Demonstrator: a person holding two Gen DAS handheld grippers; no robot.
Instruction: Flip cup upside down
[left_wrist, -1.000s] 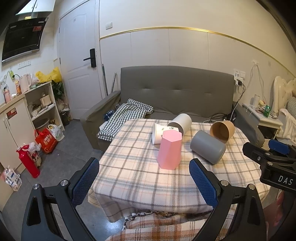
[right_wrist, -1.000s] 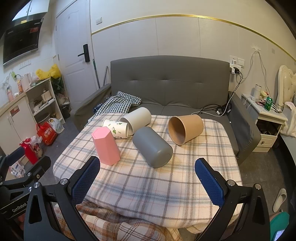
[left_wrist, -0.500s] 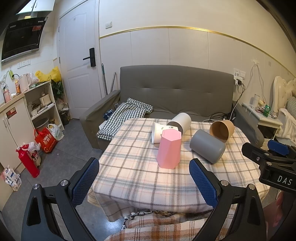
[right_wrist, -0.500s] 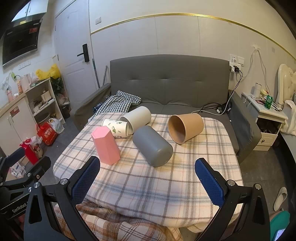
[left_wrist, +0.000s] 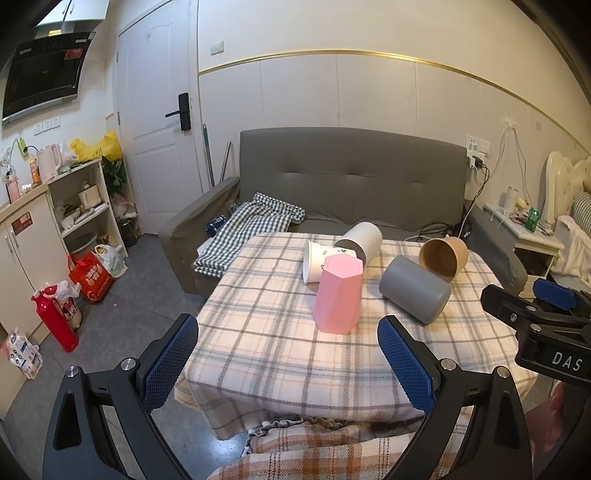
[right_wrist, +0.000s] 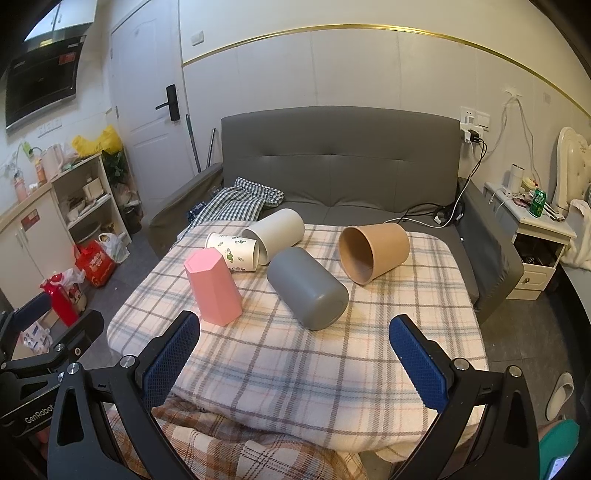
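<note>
Several cups are on a plaid-covered table (right_wrist: 295, 362). A pink faceted cup (right_wrist: 214, 291) (left_wrist: 338, 295) stands mouth down at the left. A grey cup (right_wrist: 306, 288) (left_wrist: 415, 290), a brown paper cup (right_wrist: 373, 251) (left_wrist: 443, 256), a white cup (right_wrist: 275, 234) (left_wrist: 360, 240) and a printed paper cup (right_wrist: 232, 254) (left_wrist: 314, 264) lie on their sides. My left gripper (left_wrist: 288, 354) and right gripper (right_wrist: 295, 358) are both open and empty, held back at the near table edge.
A grey sofa (right_wrist: 340, 162) with a checked cloth (right_wrist: 236, 206) stands behind the table. Shelves, bags and a red bottle (left_wrist: 55, 321) are on the floor at left. A nightstand (right_wrist: 535, 240) is at right. The right gripper shows at the left view's right edge (left_wrist: 543, 325).
Both views have shifted only slightly; the cups have not moved and both grippers stay open.
</note>
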